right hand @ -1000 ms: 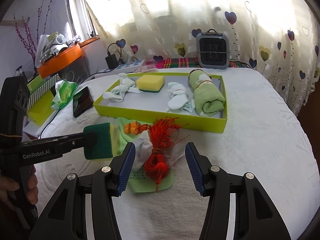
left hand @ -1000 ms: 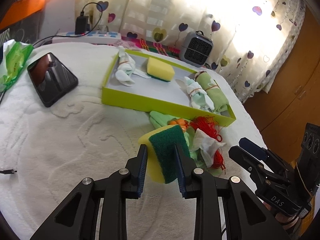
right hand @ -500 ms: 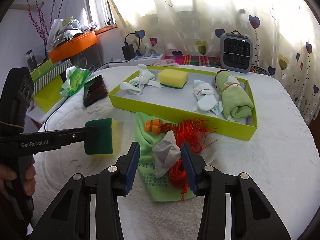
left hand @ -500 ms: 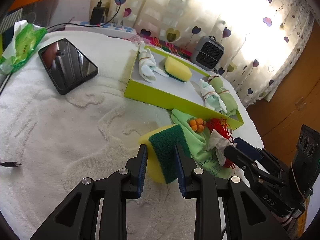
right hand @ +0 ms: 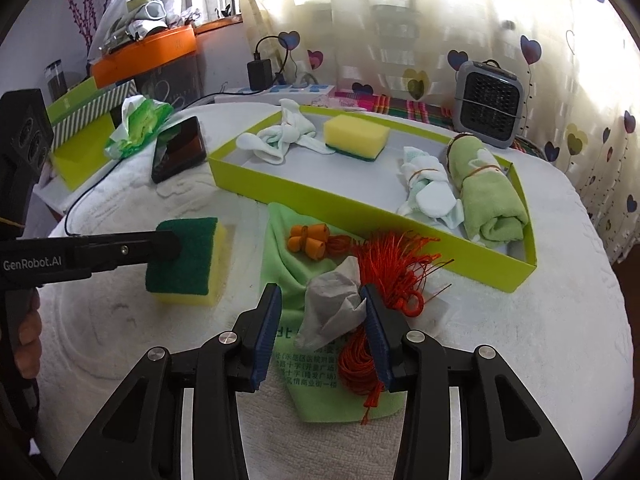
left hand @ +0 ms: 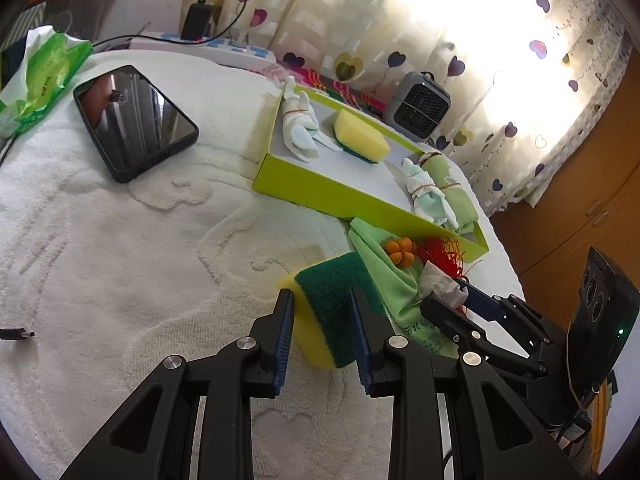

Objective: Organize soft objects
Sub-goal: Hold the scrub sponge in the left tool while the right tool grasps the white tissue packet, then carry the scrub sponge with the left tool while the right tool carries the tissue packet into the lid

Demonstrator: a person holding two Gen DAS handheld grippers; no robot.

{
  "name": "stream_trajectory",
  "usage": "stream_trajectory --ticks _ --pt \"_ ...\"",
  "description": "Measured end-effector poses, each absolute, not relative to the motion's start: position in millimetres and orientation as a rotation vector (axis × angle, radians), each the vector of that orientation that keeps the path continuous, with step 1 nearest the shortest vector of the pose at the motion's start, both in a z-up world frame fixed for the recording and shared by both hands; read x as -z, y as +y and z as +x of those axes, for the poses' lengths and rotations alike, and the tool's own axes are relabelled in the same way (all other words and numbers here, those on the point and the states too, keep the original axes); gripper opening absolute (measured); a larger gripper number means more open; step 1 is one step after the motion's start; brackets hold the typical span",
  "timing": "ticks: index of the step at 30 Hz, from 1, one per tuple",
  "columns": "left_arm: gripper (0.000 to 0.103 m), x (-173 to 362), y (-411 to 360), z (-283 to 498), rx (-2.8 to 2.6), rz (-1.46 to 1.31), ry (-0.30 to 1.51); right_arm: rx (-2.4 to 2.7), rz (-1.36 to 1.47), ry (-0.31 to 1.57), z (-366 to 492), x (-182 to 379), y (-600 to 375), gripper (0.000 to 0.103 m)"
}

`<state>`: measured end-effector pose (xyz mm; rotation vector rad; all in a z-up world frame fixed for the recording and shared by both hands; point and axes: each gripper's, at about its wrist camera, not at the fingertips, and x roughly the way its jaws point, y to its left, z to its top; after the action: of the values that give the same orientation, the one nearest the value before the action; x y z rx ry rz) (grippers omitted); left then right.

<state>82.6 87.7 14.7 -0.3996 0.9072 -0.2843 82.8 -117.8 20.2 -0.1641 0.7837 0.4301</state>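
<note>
A green-and-yellow sponge [left hand: 332,292] [right hand: 184,256] rests on the white towel-covered surface, and my left gripper [left hand: 322,312] [right hand: 168,246] is shut on it. Just to its right lies a pile: a green cloth [right hand: 288,264], an orange knot [right hand: 308,240], a red tassel [right hand: 392,264] and a crumpled white cloth [right hand: 332,304] [left hand: 440,284]. My right gripper [right hand: 320,312] [left hand: 448,300] straddles the white cloth with its jaws closing. The right pad touches it, and a gap shows at the left pad. Behind stands the lime tray [right hand: 240,180] [left hand: 320,196].
The tray holds a yellow sponge [right hand: 356,136], two sock bundles and a rolled green towel [right hand: 488,196]. A phone [left hand: 136,120] and a tissue pack [left hand: 36,80] lie at the left. A small grey fan [right hand: 490,104] and a power strip [left hand: 208,46] sit at the back. A wooden cupboard [left hand: 580,200] stands right.
The right jaws have narrowed and come down around the white cloth. The left gripper has carried the sponge a little to the left, away from the green cloth.
</note>
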Motion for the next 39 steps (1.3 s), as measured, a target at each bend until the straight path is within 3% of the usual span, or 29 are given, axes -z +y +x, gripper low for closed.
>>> stream_trajectory --ticks 5,12,39 --pt "0.026 -14.7 87.7 82.4 0.286 -0.400 0.907 -0.399 -0.188 0.789 83.8 -18.3 -115.4 0.028" --pt "0.026 -15.9 87.1 82.7 0.289 -0.395 0.901 -0.390 -0.183 0.776 82.9 -20.5 -117.4 0.020" --pt "0.026 -52.7 87.4 93.4 0.340 -0.395 0.830 -0.415 0.014 0.666 79.8 -57.1 -140.3 0.018"
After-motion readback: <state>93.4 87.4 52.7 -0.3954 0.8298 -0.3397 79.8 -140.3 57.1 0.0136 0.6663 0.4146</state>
